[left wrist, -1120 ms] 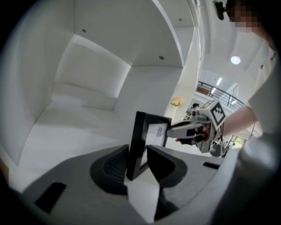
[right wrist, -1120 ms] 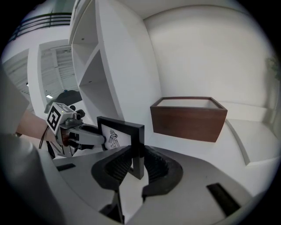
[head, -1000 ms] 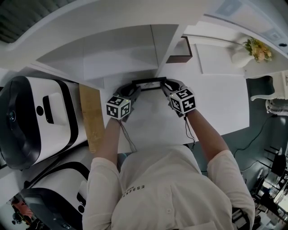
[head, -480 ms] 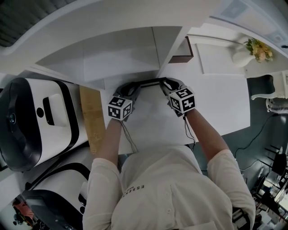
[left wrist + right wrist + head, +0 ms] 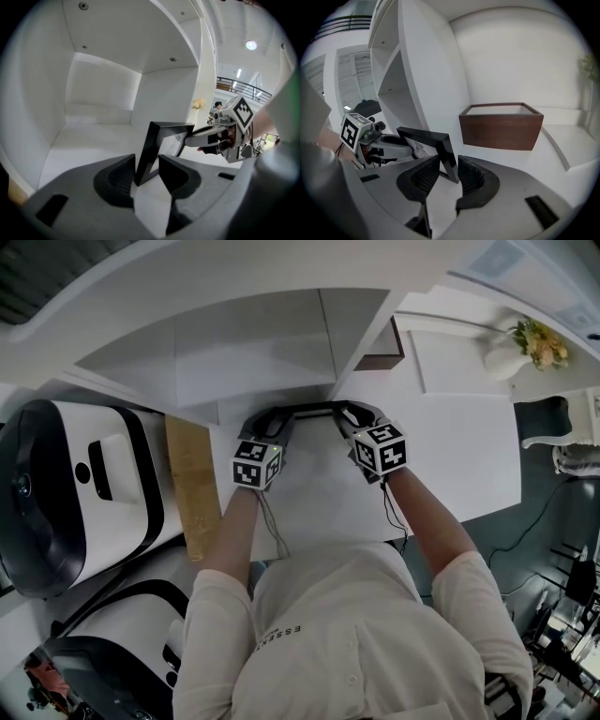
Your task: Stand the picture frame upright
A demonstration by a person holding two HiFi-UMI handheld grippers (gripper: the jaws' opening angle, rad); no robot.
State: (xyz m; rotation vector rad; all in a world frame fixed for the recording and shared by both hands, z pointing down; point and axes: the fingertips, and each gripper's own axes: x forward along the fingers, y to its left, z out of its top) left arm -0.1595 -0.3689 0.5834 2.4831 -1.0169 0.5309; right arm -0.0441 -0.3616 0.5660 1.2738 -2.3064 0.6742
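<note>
The black picture frame stands upright on the white table, edge-on in the head view, at the mouth of the white shelf unit. My left gripper straddles its left end and my right gripper its right end. In the left gripper view the frame's side rail stands between the jaws of the left gripper, which are opening. The right gripper view shows the other rail between the right gripper's jaws, also opening. Neither pair of pads visibly presses on it.
A brown wooden box sits just right of the shelf divider. A vase of flowers stands far right. A wooden board and white-and-black machines lie to the left.
The frame has tipped from leaning, with its face showing from above, to a thin upright edge. The left gripper shifted slightly right; both pairs of jaws have spread a little.
</note>
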